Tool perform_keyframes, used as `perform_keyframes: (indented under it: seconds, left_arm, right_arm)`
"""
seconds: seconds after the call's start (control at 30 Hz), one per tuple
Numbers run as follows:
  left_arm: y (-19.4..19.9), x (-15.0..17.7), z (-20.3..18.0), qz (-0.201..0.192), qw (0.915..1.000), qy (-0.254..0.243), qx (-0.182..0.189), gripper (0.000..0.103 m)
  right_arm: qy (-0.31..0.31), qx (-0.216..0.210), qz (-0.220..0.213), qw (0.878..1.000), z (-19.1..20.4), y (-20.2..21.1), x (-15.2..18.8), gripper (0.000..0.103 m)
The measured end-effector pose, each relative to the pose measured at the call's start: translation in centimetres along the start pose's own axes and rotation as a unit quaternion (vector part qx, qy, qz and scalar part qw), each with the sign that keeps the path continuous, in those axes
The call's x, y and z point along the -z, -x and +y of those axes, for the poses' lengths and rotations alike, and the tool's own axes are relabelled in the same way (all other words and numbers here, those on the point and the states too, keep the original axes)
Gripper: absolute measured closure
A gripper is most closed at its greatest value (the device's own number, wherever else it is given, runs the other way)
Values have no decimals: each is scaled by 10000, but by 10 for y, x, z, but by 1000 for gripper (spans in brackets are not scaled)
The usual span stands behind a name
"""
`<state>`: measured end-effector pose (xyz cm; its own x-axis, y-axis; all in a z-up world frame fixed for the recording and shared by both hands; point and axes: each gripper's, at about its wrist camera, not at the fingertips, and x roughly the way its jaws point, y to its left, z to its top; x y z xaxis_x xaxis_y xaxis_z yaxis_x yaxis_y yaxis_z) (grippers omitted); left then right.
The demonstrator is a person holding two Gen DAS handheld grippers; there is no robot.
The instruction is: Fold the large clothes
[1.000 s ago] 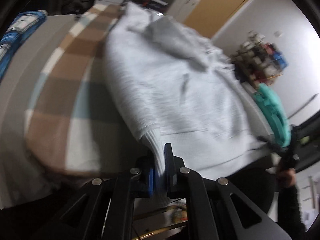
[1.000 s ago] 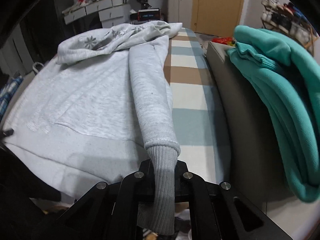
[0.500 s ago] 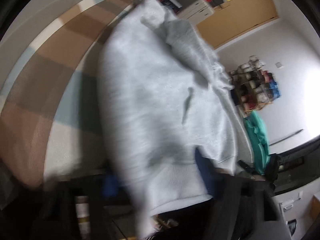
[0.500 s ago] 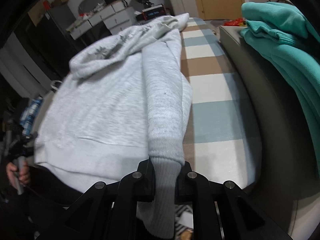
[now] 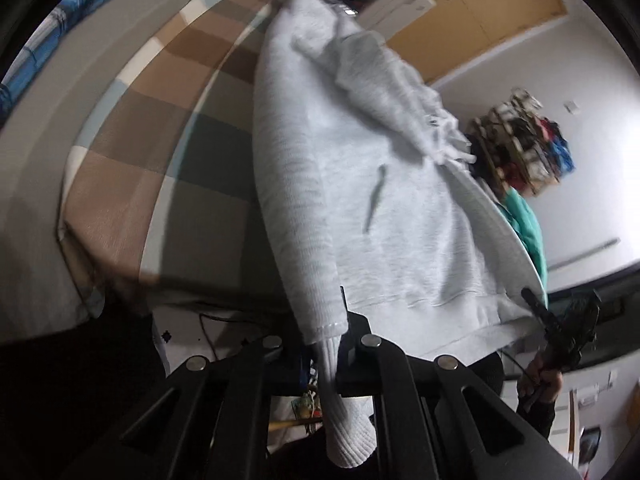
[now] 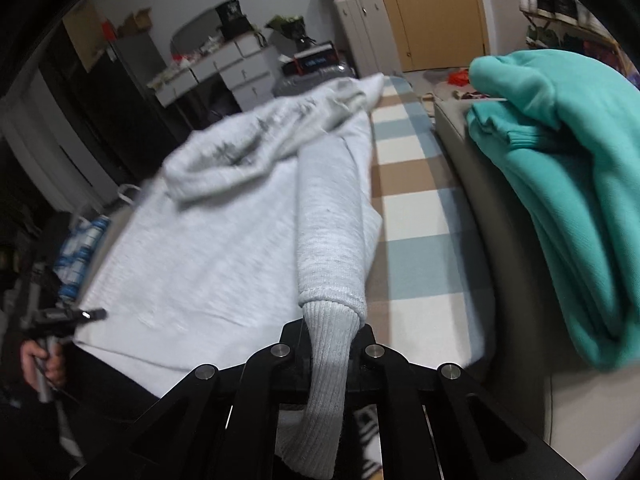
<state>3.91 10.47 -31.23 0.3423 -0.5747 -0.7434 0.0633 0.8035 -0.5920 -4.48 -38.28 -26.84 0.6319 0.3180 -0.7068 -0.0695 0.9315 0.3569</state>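
Observation:
A light grey hoodie (image 5: pixel 384 208) lies spread on a checked bedcover (image 5: pixel 152 152), hood at the far end. My left gripper (image 5: pixel 326 356) is shut on the ribbed cuff of one sleeve (image 5: pixel 340 408), which hangs down past the fingers. In the right wrist view the hoodie (image 6: pixel 208 248) fills the left half. My right gripper (image 6: pixel 330 356) is shut on the ribbed cuff of the other sleeve (image 6: pixel 332 264), which runs up toward the shoulder. Both cuffs are held at the near edge of the bed.
A folded teal sweater (image 6: pixel 568 184) lies on a grey sofa arm (image 6: pixel 500 264) to the right. The checked cover (image 6: pixel 416 216) shows between hoodie and sofa. Drawers (image 6: pixel 240 68) and a wooden door (image 6: pixel 436 12) stand behind. A blue plaid cloth (image 5: pixel 52 40) lies far left.
Both grippers have lifted and pulled the sleeve cuffs toward the bed's near edge. The sleeves are drawn straighter. The left view has tilted and the left sleeve now hangs through the fingers.

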Motion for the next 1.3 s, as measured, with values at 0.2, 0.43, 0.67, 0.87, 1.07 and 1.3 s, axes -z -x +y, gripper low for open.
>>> perform_keyframes:
  seconds: [0.2,0.43,0.67,0.87,1.07,1.3]
  left_arm:
    - [47,8,-31,-276,9978,-350,486,100]
    - [74,4,-33,-534,9941,-570,755,100]
    - [54,-74,-31,-490,9936,-293,971,100]
    - [47,-161,-59,-472,9929,-137,1079,100]
    - [-14,-265,-52,-171,9936,619,931,100]
    - [-117,-306,10,593,9827,1705,415,99]
  right_arm:
    - [-276,-685,-531,9959,27,60,6,97]
    - [-1104,-1422,-888,9796,22,91,26,96]
    - [-1522,-1375,-1071,9729,3,72,3,96]
    - [-1964,-1236,-960,9680,-8,37,-91,96]
    - [-2541,-641,-654,9628,-42,-43,-202,95]
    - [-3062,154,146,9517,-101,-174,-259,95]
